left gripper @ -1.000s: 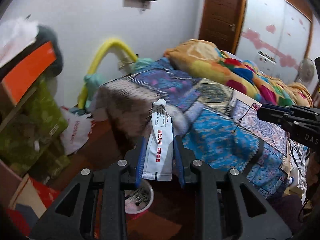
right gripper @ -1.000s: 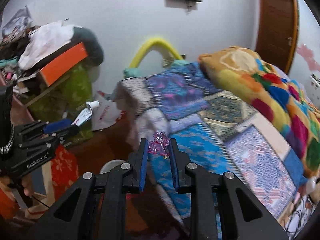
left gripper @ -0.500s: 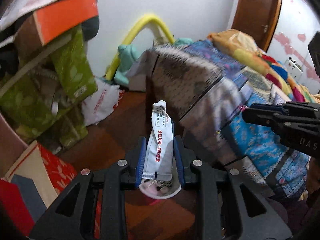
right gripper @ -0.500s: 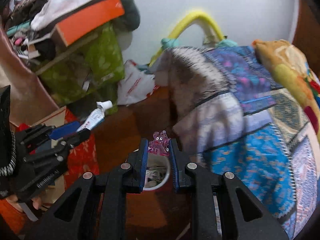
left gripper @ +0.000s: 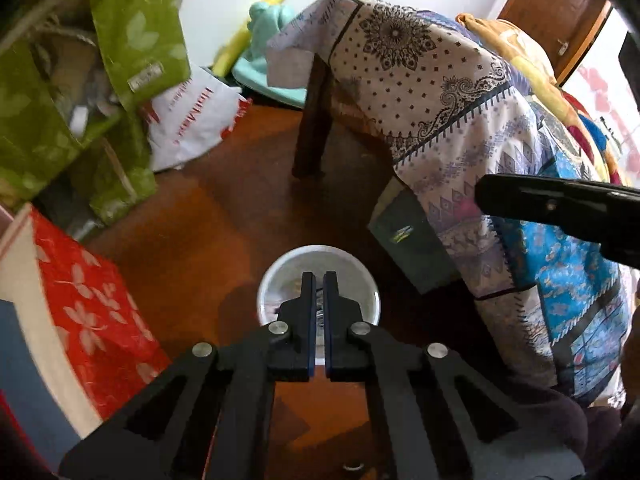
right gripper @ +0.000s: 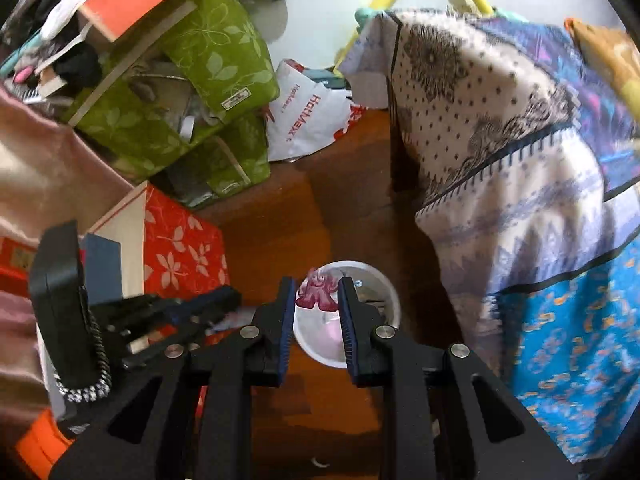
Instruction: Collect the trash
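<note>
A small white trash bin [left gripper: 280, 276] stands on the brown floor by the bed, with bits of litter inside. My left gripper [left gripper: 319, 280] is shut with nothing between its fingers and hangs right over the bin. The white tube it held is not in sight. My right gripper [right gripper: 317, 286] is shut on a small purple figure-shaped piece [right gripper: 316, 291] and holds it above the same bin [right gripper: 384, 280]. The left gripper also shows at the lower left of the right wrist view [right gripper: 224, 300], and the right gripper at the right of the left wrist view [left gripper: 486, 194].
A bed draped in patterned cloths [left gripper: 460, 112] fills the right side, with a dark wooden leg [left gripper: 312, 128]. Green fabric boxes [right gripper: 192, 92], a white plastic bag [right gripper: 308, 116] and a red flowered box [right gripper: 180, 248] crowd the left. Brown floor [left gripper: 208, 220] lies between.
Both grippers tilted down over the white bin. The white tube has left the left gripper, and its fingers have closed together. The right gripper still holds the purple piece.
</note>
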